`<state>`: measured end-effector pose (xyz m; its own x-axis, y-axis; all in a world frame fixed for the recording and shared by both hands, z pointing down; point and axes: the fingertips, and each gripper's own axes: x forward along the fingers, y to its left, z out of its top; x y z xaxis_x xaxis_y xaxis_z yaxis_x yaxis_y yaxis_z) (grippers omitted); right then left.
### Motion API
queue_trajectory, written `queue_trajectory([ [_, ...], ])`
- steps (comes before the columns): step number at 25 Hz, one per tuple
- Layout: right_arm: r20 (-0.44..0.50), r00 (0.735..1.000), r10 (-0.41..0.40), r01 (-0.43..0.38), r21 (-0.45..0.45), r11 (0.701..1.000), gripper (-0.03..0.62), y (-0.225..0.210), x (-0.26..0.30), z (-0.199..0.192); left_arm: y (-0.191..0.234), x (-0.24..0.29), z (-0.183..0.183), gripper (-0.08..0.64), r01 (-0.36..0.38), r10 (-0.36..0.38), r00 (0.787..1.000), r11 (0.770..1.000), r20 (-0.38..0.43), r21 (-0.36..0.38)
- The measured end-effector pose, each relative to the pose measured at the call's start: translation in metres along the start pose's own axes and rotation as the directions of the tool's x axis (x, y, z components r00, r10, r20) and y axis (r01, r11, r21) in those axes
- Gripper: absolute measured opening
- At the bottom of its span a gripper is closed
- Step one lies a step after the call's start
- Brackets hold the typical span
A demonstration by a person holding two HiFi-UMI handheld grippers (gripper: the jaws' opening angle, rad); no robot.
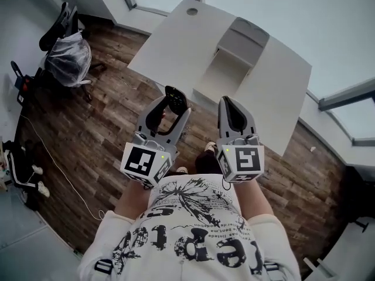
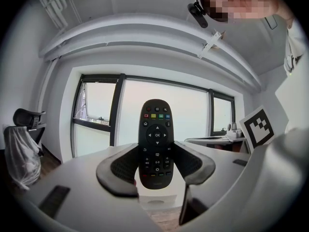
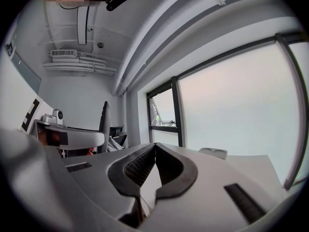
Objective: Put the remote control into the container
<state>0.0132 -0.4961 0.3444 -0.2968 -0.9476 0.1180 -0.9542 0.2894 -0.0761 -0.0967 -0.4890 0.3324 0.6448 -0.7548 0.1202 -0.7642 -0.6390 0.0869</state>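
Observation:
A black remote control with coloured buttons stands upright between the jaws of my left gripper, which is shut on its lower half. The left gripper view shows the remote face-on in the left gripper, held up in the air. My right gripper is beside it, shut with nothing between its jaws; its tips touch in the right gripper view. The grey container rests on the white table ahead, beyond both grippers.
A small round object lies near the table's far corner. An office chair with a plastic bag over it stands on the wooden floor at the left. Cables and bags line the left wall. Windows run behind the table.

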Motion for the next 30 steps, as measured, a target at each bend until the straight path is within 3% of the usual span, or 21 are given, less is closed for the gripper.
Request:
queue_trajectory([
  [8, -0.035, 0.999, 0.009, -0.009, 0.016, 1.0, 0.005, -0.092, 0.04, 0.003, -0.015, 0.1, -0.002, 0.233, -0.011, 0.01, 0.997, 1.0, -0.075, -0.018],
  [14, -0.086, 0.995, -0.051, 0.057, 0.066, 0.996, 0.005, -0.145, 0.046, -0.018, -0.032, 0.156, -0.031, 0.233, 0.031, -0.037, 0.982, 0.999, -0.186, -0.035],
  [18, -0.125, 0.987, -0.103, 0.113, 0.08, 0.99, 0.005, -0.166, 0.048, -0.032, -0.036, 0.186, -0.038, 0.233, 0.076, -0.071, 0.974, 0.997, -0.214, 0.015],
  [24, -0.186, 0.95, -0.251, 0.266, 0.062, 0.962, 0.005, -0.191, 0.061, -0.051, -0.036, 0.231, -0.066, 0.233, 0.196, -0.202, 0.938, 0.979, -0.281, -0.049],
  [30, -0.245, 0.913, -0.327, 0.357, 0.088, 0.93, 0.005, -0.192, 0.077, -0.074, -0.044, 0.257, -0.111, 0.233, 0.322, -0.318, 0.866, 0.945, -0.386, -0.057],
])
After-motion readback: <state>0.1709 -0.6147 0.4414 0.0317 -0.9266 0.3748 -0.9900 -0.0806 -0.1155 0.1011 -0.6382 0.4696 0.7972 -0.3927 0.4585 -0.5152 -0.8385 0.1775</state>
